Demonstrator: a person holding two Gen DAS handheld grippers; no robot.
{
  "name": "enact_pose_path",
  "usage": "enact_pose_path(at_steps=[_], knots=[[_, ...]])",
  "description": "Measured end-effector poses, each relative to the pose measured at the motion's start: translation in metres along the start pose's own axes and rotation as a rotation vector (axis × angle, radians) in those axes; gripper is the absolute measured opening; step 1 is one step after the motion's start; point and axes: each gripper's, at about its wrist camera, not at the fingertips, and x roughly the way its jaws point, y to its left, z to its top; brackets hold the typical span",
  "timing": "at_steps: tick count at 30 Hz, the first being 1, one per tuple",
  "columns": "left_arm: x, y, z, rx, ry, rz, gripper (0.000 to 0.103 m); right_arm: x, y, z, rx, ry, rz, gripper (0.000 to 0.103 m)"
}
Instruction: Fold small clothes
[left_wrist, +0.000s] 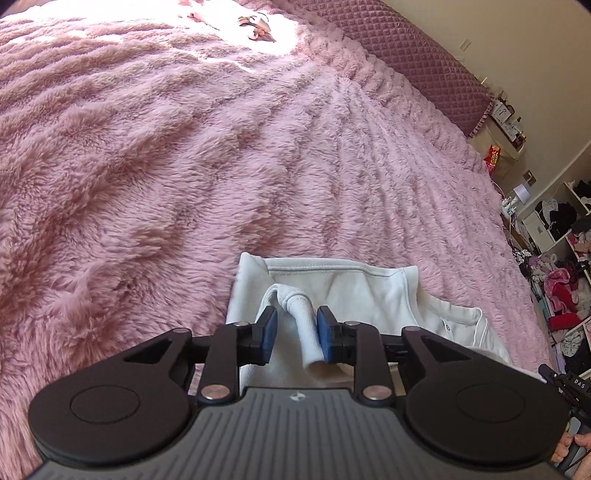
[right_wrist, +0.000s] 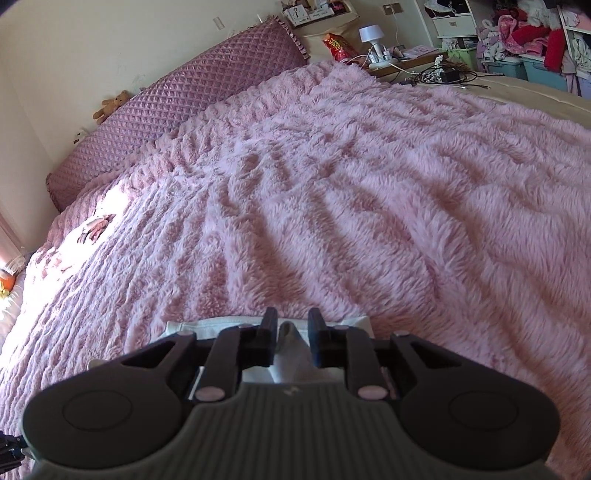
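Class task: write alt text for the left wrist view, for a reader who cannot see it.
The left gripper hovers over a white garment on a fluffy pink blanket, fingers apart around a loose fold. A quilted headboard lies beyond.

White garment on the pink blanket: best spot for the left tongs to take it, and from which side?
Probably the raised fold of white garment standing between the left tongs. It bunches up off the pink blanket into a narrow ridge, so come from above and the near edge, pads either side. The flat panels offer no lip.
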Motion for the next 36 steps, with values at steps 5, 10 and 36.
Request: enact_pose_path(at_steps=[5,10,36], knots=[[-0.036,0.004,0.008,0.059,-0.073,-0.049,0.037,-0.026,-0.01,0.008,-0.075,-0.04,0.05,0.036],[-0.034,-0.013,0.008,0.206,-0.096,0.006,0.045,-0.027,-0.005,0.005,-0.26,0.018,0.072,0.036],[0.008,-0.026,-0.007,0.311,-0.147,0.092,0.005,0.008,0.022,-0.003,-0.419,0.024,0.049,0.002]])
